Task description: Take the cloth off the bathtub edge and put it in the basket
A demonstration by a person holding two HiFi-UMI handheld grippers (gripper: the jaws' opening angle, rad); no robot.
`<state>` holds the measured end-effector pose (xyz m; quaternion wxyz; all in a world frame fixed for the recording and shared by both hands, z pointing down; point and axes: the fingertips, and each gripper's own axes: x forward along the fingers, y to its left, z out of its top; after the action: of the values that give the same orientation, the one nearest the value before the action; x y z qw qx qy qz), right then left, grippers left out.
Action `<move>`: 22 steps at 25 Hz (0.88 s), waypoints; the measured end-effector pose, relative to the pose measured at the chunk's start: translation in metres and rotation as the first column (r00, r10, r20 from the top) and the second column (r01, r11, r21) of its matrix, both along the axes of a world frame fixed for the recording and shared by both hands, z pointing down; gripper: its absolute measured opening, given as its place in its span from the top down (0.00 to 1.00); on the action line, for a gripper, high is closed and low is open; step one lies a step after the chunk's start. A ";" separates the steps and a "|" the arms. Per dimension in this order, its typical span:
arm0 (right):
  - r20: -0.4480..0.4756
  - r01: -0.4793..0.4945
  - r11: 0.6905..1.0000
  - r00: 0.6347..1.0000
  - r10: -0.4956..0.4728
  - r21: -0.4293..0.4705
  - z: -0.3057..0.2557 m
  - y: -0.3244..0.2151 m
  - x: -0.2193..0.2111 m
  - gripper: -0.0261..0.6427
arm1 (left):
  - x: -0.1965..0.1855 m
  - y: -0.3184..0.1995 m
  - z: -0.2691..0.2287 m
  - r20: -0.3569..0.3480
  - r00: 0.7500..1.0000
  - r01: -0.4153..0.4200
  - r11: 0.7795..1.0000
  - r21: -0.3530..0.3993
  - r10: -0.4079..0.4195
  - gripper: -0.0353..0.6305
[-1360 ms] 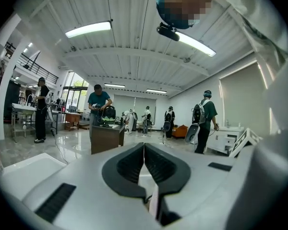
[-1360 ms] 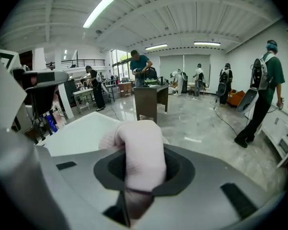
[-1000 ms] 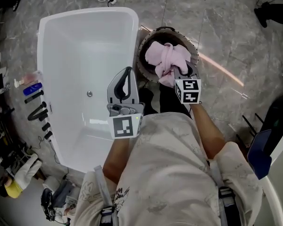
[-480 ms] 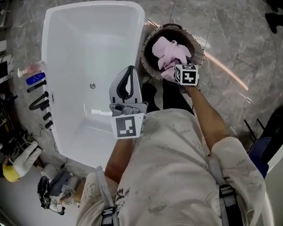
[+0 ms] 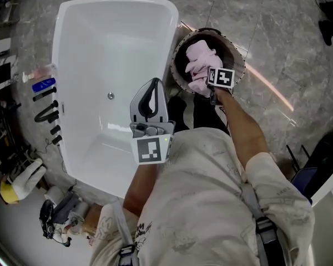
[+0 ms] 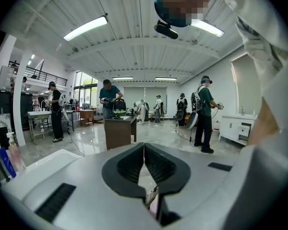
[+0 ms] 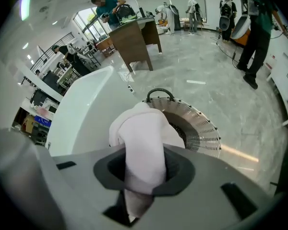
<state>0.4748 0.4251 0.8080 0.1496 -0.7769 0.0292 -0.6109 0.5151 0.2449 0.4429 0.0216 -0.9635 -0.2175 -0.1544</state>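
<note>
The right gripper (image 7: 144, 171) squeezes the pink cloth (image 5: 200, 60) over the basket (image 5: 240, 65), just beside the tub (image 5: 100, 49). The left gripper (image 5: 153, 87) is closed tight, holding nothing, above the tub.

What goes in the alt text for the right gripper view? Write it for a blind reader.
The right gripper is shut on a bunched pale pink cloth, with a round perforated metal basket right behind it on the grey stone floor. A white bathtub stands left of the basket; people work in the hall beyond.
</note>
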 end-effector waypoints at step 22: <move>0.076 0.050 0.998 0.996 -0.047 -0.035 0.015 -0.004 -0.014 0.58 | 0.008 -0.005 0.007 0.015 1.000 0.008 1.000 0.000 -0.008 0.94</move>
<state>0.4605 0.4208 0.8234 0.1214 -0.7549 0.0313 -0.6437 0.5233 0.2395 0.4498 0.0193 -0.9632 -0.2137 -0.1617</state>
